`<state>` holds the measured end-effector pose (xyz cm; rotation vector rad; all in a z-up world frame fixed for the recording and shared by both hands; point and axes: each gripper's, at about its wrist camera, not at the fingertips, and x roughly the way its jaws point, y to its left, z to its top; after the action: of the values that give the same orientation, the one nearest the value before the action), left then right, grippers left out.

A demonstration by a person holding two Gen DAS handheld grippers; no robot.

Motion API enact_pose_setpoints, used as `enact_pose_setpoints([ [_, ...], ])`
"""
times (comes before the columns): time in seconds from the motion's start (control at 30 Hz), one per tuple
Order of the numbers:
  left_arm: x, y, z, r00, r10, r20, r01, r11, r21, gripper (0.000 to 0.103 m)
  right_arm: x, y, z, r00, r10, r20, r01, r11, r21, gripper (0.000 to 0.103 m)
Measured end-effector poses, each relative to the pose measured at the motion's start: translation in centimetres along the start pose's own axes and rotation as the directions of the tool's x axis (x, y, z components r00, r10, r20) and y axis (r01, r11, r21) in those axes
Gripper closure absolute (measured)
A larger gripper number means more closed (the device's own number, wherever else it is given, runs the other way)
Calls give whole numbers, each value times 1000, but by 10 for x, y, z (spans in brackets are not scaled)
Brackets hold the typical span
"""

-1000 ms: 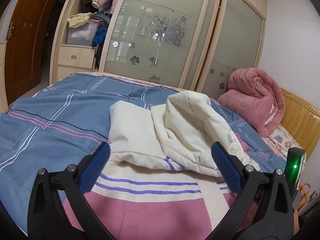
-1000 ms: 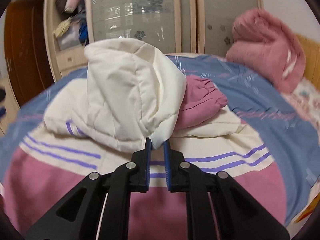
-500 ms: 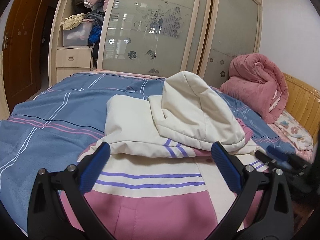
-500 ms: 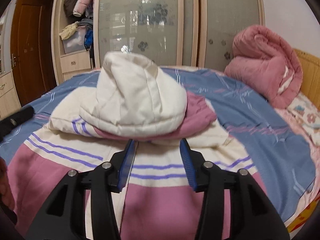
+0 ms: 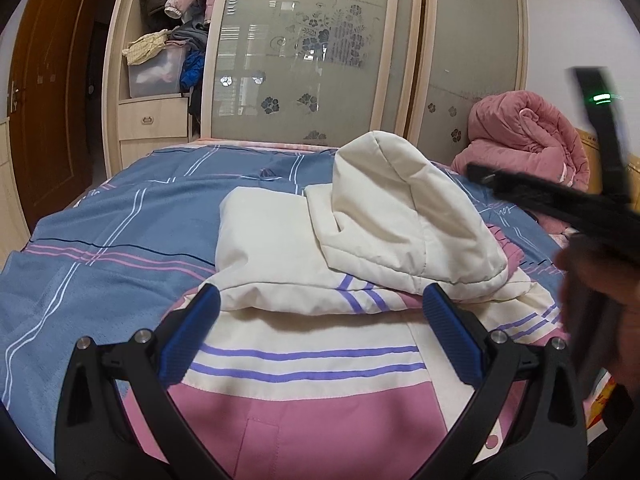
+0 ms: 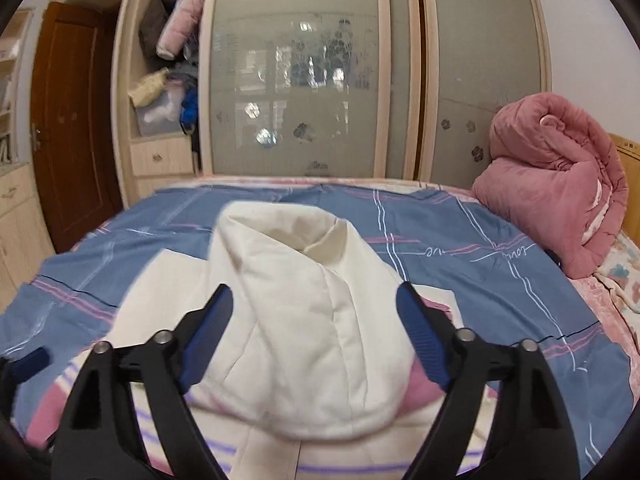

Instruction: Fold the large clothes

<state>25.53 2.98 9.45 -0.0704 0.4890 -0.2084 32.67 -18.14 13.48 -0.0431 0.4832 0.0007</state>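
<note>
Plainly, the jacket (image 5: 320, 360) lies spread across the blue checked bedspread (image 5: 100, 240), its pink and cream striped body nearest the cameras, with a cream sleeve (image 5: 260, 248) folded across it and the cream hood (image 5: 400, 216) flopped forward on top of that. The left gripper (image 5: 320, 332) hovers low over the striped band with its jaws wide and nothing between them. The right gripper (image 6: 316, 340) stands above the hood with its jaws opening, and the hood shows between the blue pads (image 6: 420, 340) in that view, though they do not press on it; it seems to lie free. The main risk is the hood itself: it is puffy and stands up in a stiff peak rather than lying flat, so it may spring back or roll off to one side, and any fold made over it is likely to bulge or slide apart. A second risk is the pink cuff (image 5: 508, 248) peeking out beneath the hood on the right, which could get trapped crooked inside the next fold. A grab at the padded cloth could catch only the top layer and drag the folded sleeve open. The pink quilt (image 6: 560, 200) bundled at the headboard is well apart and is no obstacle.
</note>
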Motion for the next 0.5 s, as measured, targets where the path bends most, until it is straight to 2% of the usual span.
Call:
enact_pose_setpoints([
  [0.13, 1, 0, 0, 1000, 6, -3, -6, 1000, 14, 2, 52, 9, -31, 984, 14, -179, -19, 999, -29, 18],
  [0.27, 1, 1, 1, 1000, 9, -3, -9, 1000, 19, 2, 72, 26, -78, 958, 16, -287, -52, 992, -117, 17],
  [0.37, 3, 3, 1, 1000, 11, -10, -10, 1000, 12, 2, 68, 26, -97, 958, 36, -283, -71, 991, -116, 16],
  [0.5, 5, 4, 2, 1000, 3, -15, -3, 1000, 3, 2, 63, 18, -98, 956, 71, -285, -102, 990, -94, 12],
])
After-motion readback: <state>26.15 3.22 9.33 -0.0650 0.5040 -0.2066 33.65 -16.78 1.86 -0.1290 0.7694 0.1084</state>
